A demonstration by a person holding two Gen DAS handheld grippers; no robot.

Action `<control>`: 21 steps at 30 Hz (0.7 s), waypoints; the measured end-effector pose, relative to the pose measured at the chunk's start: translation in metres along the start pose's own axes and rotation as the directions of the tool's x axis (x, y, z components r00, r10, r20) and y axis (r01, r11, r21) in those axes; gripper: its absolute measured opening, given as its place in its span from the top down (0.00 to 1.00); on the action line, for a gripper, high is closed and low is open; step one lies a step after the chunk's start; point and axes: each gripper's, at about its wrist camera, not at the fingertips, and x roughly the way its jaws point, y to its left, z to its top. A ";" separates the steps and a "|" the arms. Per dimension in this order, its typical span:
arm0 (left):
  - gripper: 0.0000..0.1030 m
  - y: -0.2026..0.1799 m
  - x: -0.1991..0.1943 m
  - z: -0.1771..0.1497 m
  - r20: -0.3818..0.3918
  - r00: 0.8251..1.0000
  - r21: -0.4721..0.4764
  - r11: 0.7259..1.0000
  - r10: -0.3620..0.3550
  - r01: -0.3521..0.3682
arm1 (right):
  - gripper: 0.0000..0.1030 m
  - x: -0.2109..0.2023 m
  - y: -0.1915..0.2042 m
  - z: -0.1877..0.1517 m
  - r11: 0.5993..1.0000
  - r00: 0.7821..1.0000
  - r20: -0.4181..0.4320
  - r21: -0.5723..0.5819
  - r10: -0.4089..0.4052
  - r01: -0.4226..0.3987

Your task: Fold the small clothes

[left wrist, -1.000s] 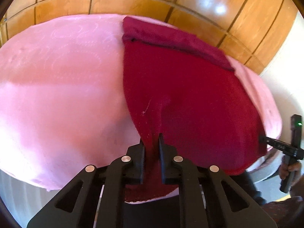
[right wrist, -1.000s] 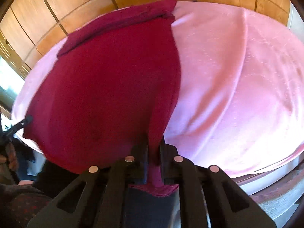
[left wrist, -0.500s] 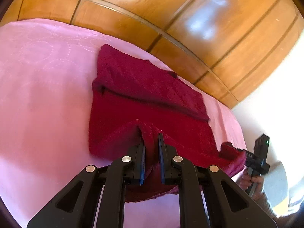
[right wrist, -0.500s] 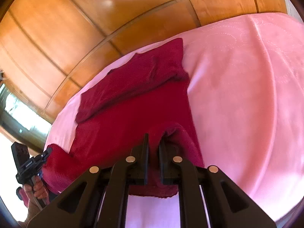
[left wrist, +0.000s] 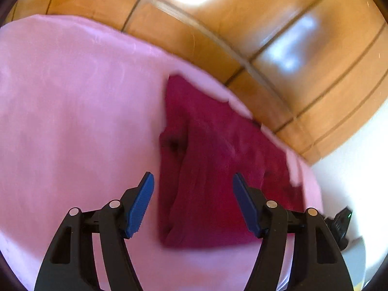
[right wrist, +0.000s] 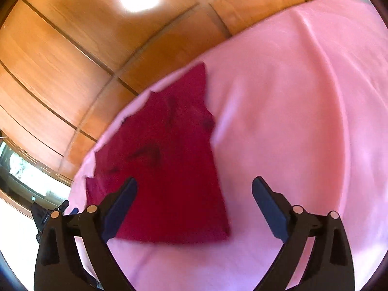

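dark red garment (left wrist: 213,169), folded, flat on pink cloth (left wrist: 72,121)

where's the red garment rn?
The red garment lies folded on the pink sheet near its far edge by the wood panelling, ahead of both open claws.

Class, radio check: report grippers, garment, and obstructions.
Left gripper and right gripper just opened, empty. Red garment folded on pink cover, released. Nothing in the way.

Garment (left wrist: 213,169): dark red cloth, matt, soft nap. Cover (left wrist: 72,121): pink cloth, matt, smooth. Wall panels (left wrist: 303,48): wood, glossy — glare spots. Left gripper (left wrist: 193,205) — matt black plastic, ribbed blue pads (left wrist: 141,206), metal pins.
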 end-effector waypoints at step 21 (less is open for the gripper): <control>0.87 -0.013 -0.019 -0.066 -0.112 0.994 0.085 0.996 0.017 -0.007 | 0.87 -0.013 0.023 -0.028 0.981 0.996 -0.044 -0.180 -0.075 0.066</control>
